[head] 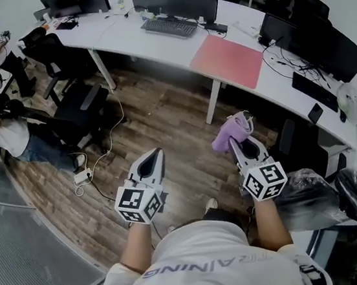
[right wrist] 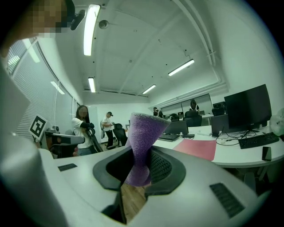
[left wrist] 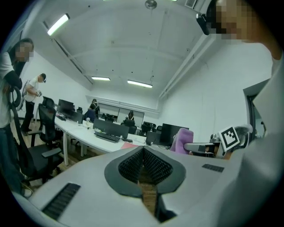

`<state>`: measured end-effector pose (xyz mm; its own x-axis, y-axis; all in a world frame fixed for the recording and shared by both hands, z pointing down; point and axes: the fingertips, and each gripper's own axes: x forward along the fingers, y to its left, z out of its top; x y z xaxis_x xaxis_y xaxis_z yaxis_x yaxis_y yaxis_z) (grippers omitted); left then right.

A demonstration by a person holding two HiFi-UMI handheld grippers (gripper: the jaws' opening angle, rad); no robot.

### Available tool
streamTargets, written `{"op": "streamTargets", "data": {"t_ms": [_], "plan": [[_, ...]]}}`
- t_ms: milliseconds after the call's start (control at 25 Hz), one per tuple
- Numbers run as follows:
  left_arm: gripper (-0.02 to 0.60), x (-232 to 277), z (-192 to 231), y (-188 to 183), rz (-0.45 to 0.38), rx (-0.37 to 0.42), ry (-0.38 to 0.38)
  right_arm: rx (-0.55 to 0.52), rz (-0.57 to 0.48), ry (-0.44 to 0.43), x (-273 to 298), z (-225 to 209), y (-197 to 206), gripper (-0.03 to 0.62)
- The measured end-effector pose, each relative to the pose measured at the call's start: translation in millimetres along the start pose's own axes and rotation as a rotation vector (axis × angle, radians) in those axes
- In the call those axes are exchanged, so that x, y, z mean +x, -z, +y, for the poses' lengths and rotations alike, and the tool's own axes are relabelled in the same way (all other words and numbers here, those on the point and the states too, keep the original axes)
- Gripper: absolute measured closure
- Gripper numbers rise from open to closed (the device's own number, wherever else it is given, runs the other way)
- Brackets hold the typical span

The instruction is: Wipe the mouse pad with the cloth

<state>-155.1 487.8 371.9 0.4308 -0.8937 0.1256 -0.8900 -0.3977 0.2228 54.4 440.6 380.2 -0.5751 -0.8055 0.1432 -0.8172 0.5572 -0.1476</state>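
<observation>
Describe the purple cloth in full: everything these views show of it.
The purple cloth looks like fuzzy, towel-like fabric. It is pinched to a narrow waist where the right gripper has its jaws shut on it, and flares wider beyond their tips. It is held in the air over the wood floor, short of the pink mouse pad, touching only the jaws.

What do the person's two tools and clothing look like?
The left tool and right tool are light grey, tapered bodies with dark ribbed pads. Each carries a cube with black-and-white square markers. The person wears a white shirt with grey lettering.
</observation>
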Motion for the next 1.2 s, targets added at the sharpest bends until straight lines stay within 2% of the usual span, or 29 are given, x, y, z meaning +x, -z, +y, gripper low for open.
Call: {"op": "streamTargets", "data": {"t_ms": [160, 440, 600, 840, 1000, 1200], "plan": [[0.551, 55, -22, 2, 0.024, 0.005, 0.007, 0.019, 0.034, -0.003, 12, -54, 8, 0.488], [0.551, 123, -44, 5, 0.056, 0.032, -0.031, 0.053, 0.052, -0.017, 30, -132, 12, 0.488], [0.551, 152, -54, 8, 0.081, 0.042, -0.029, 0.078, 0.051, -0.030, 38, -154, 14, 0.488], [0.551, 197, -60, 2, 0.091, 0.049, 0.019, 0.140, 0.056, -0.022, 52, -179, 21, 0.488], [0.551, 225, -56, -1, 0.093, 0.058, 0.061, 0.128, 0.044, 0.013, 64, -197, 12, 0.488], [0.551, 262, -31, -11, 0.081, 0.050, 0.108, 0.086, 0.034, 0.075, 93, -218, -5, 0.488]]}}
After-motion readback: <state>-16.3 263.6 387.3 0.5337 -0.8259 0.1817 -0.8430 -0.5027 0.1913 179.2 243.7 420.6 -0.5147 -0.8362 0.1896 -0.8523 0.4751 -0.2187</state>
